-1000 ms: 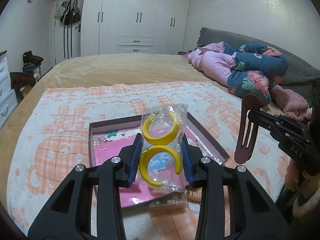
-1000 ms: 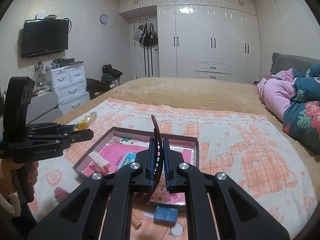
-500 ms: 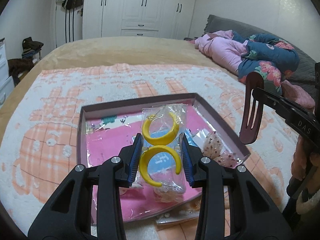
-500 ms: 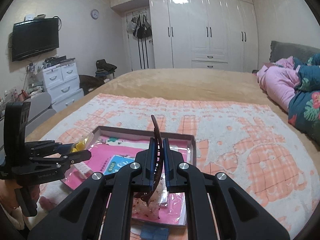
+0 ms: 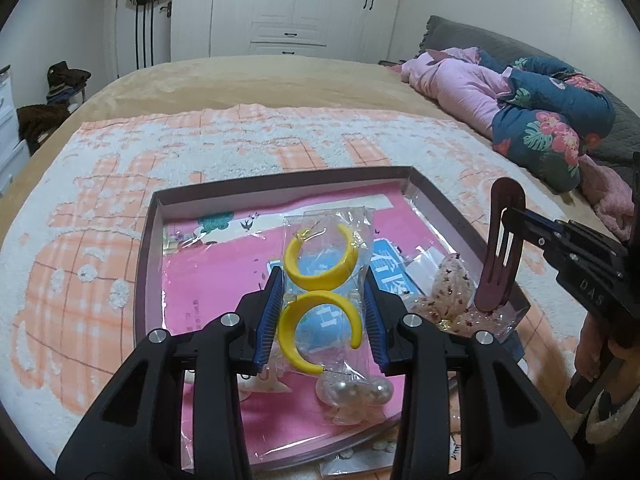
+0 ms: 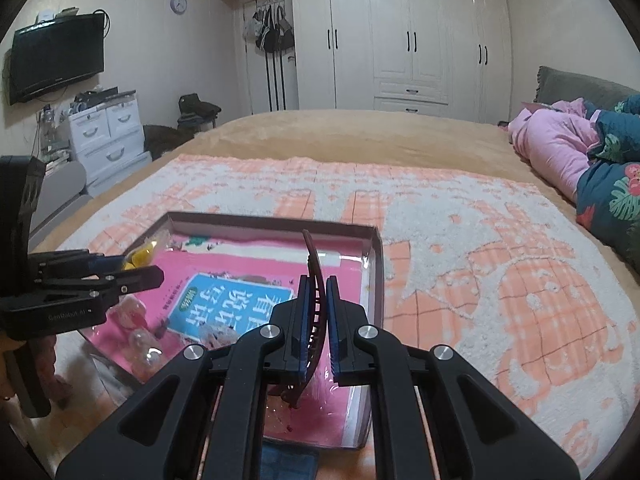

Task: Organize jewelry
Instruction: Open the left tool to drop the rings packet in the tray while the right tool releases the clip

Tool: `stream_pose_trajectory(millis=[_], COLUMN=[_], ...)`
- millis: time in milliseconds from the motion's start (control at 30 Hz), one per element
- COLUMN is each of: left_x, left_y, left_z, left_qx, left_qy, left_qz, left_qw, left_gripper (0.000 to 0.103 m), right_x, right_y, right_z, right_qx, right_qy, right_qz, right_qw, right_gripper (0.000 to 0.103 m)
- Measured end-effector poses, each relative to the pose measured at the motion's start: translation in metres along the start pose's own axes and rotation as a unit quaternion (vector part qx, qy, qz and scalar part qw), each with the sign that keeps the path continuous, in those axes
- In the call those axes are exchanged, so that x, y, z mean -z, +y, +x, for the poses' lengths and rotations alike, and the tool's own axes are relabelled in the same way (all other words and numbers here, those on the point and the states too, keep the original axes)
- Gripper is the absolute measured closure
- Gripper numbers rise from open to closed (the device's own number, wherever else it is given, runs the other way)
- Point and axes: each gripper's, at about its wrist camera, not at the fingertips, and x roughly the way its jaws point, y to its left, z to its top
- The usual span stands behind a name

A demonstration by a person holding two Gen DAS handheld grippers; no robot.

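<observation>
Two yellow hoop earrings (image 5: 320, 280) sit one above the other inside a clear plastic packet (image 5: 326, 292), their open sides facing opposite ways: the upper crescent opens upward, the lower one downward. The packet's long axis runs straight away from the left tongs (image 5: 322, 316), which are clamped on its lower half, blue pads pressing from either side. It hangs over the shallow box (image 5: 146, 248) lying on the bed.

Off to the right, the right tongs (image 6: 316, 320) are closed on a dark red hair clip (image 6: 314, 280). The clip stands nearly upright, its long axis vertical; its rounded end points up and its lower end dips toward the box's near right corner. From the right wrist view it shows edge-on as a thin curved strip between the blue pads.

In the box lies a pink booklet (image 5: 224, 272) with a blue label, wrapped in film. On it, at the near edge, rests a small bag of pearl beads (image 5: 356, 394), and near the right wall a clear pouch with speckled pieces (image 5: 452, 284). The box rests on a pink-and-white patterned blanket (image 5: 100, 208) spread over the tan bed (image 5: 248, 80). A heap of pink and floral bedding (image 5: 528, 108) lies at the far right. White wardrobes (image 6: 400, 40) fill the far wall, and a television (image 6: 56, 60) hangs on the left wall above white drawers (image 6: 108, 136).
</observation>
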Motion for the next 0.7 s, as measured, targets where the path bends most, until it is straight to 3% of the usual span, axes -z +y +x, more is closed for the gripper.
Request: stream_pose_trajectory(millis=[233,633,700], left_x=[0.001,0.006,0.007], left_y=[0.001,-0.001,-0.002], left_z=[-0.004,-0.039,-0.044], left_qx=[-0.011,-0.012,-0.016], left_qy=[-0.009,-0.041,-0.044], left_qz=[0.003,-0.018,-0.017], left_qw=[0.9999,0.9989,0.9988], left_gripper=[0.071,0.044,0.040], right_x=[0.005,0.014,0.015], right_y=[0.001,0.013,0.015], right_z=[0.009,0.022,0.020], right_qx=[0.001,-0.003,-0.005], right_qy=[0.010,0.048,0.048], right_qz=[-0.001,-0.006,-0.007], right_qw=[1.000,0.999,0.999], right_gripper=[0.095,0.093,0.087])
